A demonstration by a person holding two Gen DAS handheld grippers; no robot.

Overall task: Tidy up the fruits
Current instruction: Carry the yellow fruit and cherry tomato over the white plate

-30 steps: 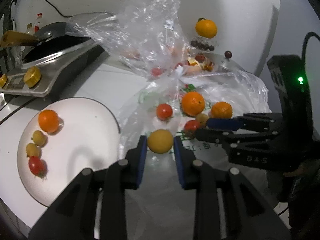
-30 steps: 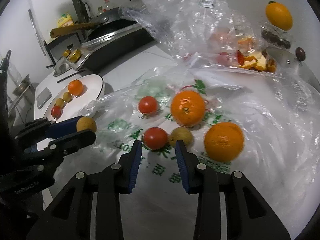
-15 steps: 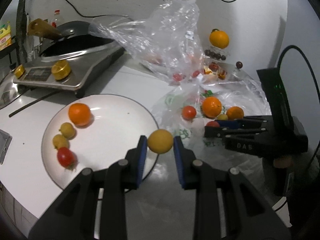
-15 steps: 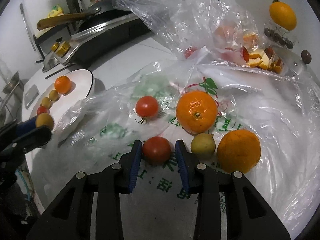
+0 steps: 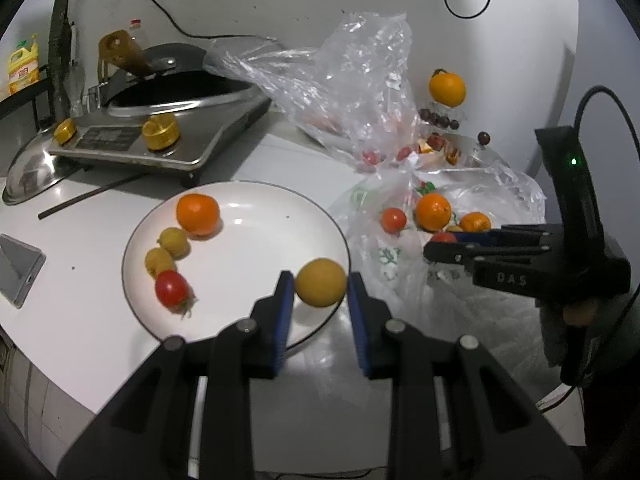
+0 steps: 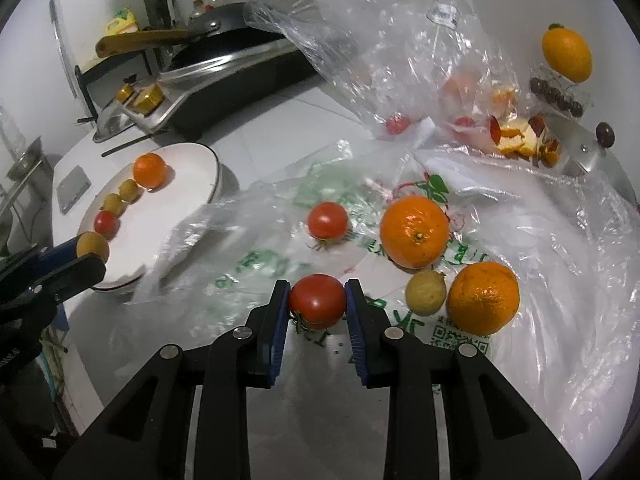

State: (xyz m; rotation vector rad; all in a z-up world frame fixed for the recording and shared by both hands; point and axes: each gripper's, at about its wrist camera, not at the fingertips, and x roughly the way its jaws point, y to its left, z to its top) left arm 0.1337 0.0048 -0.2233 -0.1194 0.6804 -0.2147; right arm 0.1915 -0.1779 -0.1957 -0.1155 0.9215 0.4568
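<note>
My left gripper (image 5: 320,285) is shut on a round yellow fruit (image 5: 321,282), held over the near right rim of the white plate (image 5: 260,240). On the plate lie an orange (image 5: 198,215), two small yellow fruits (image 5: 173,241) and a red tomato (image 5: 172,288). My right gripper (image 6: 317,297) is closing on a red tomato (image 6: 316,300) that rests on the printed plastic bag (image 6: 260,264); both pads press its sides. Another tomato (image 6: 327,220), two oranges (image 6: 414,231) and a small yellow fruit (image 6: 425,293) lie on the bag beyond it.
A steel stove with a wok (image 5: 160,120) stands behind the plate, a phone (image 5: 16,268) at the far left edge. A crumpled clear bag (image 5: 352,80) rises at the back. Orange peel scraps (image 6: 516,136) and a pot lid (image 6: 584,152) sit back right.
My left gripper carried the yellow fruit leftward from over the bag to over the plate. My right gripper moved forward around the red tomato and its jaws narrowed onto it.
</note>
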